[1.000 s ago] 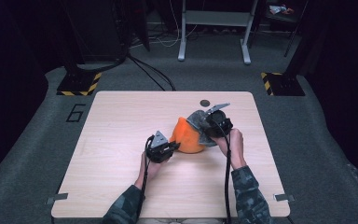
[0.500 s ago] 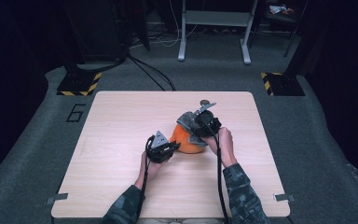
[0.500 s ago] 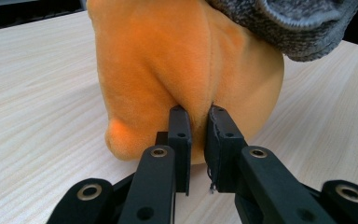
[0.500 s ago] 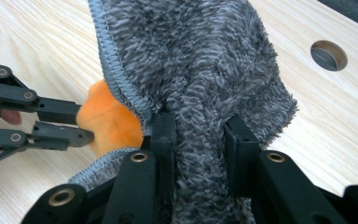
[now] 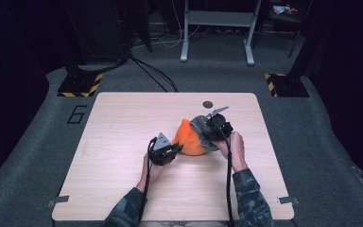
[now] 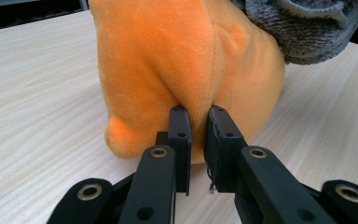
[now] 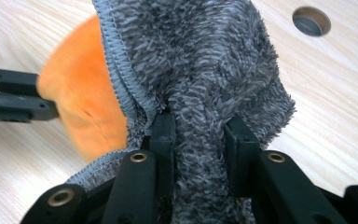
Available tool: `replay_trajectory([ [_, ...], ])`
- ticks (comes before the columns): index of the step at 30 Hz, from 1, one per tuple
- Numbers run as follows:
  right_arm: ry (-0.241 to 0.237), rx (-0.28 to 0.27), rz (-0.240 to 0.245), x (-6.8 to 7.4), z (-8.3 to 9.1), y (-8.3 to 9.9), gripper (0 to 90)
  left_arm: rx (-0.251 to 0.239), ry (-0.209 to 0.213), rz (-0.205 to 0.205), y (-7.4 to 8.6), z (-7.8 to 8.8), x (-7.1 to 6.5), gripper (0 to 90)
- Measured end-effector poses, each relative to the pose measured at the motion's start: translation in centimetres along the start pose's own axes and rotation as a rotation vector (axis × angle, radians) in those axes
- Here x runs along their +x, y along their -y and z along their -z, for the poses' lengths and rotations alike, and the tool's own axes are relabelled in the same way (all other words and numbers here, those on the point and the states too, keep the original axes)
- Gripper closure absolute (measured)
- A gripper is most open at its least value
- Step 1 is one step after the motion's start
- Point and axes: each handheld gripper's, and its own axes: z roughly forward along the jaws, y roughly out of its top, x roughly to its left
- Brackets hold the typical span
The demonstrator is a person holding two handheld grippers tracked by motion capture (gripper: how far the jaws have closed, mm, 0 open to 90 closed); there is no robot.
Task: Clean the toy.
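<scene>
An orange plush toy (image 5: 189, 139) rests on the wooden table (image 5: 123, 123), with a grey fluffy cloth (image 5: 200, 124) draped over its right side. My left gripper (image 5: 176, 149) is shut on a fold of the orange plush toy (image 6: 186, 60), pinching it low down between its pads (image 6: 181, 128). On the toy's right, my right gripper (image 5: 208, 135) is shut on a thick bunch of the grey cloth (image 7: 200, 70), which fills the gap between its jaws. The orange toy (image 7: 81, 93) shows left of the cloth in the right gripper view, where the left gripper (image 7: 51, 109) also reaches in.
A round hole (image 5: 208, 104) lies in the tabletop behind the toy. Black stands with yellow-striped bases (image 5: 79, 84) and a metal frame (image 5: 216, 33) stand on the grey floor beyond the table.
My right gripper has moved left and down with the grey cloth, bringing it lower over the orange toy. The left gripper has kept still on the toy.
</scene>
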Motion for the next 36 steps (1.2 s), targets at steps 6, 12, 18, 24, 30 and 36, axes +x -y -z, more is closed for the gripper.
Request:
replay_trajectory([
  [6,0.015,0.020,-0.026,-0.9,-0.3,1.1,68.9,0.000,0.000,-0.001,0.0,0.0,0.0,81.2],
  [12,0.024,0.064,-0.065,-1.9,-1.1,1.9,69.0,0.000,-0.002,-0.002,0.0,0.0,0.0,81.3],
  [18,0.051,0.121,-0.095,-2.6,-2.5,3.0,69.1,0.008,0.000,-0.003,0.0,0.0,0.1,81.3],
  [24,0.055,0.169,-0.111,-3.2,-3.7,3.8,69.2,0.005,-0.006,0.002,0.1,0.0,0.1,81.4],
  [30,0.092,0.104,-0.108,-3.0,-0.9,3.0,69.7,0.012,-0.005,-0.002,0.0,0.1,0.1,81.3],
  [36,0.069,0.002,-0.035,-1.2,1.7,1.1,69.7,0.012,-0.006,0.000,0.0,0.1,0.1,81.3],
])
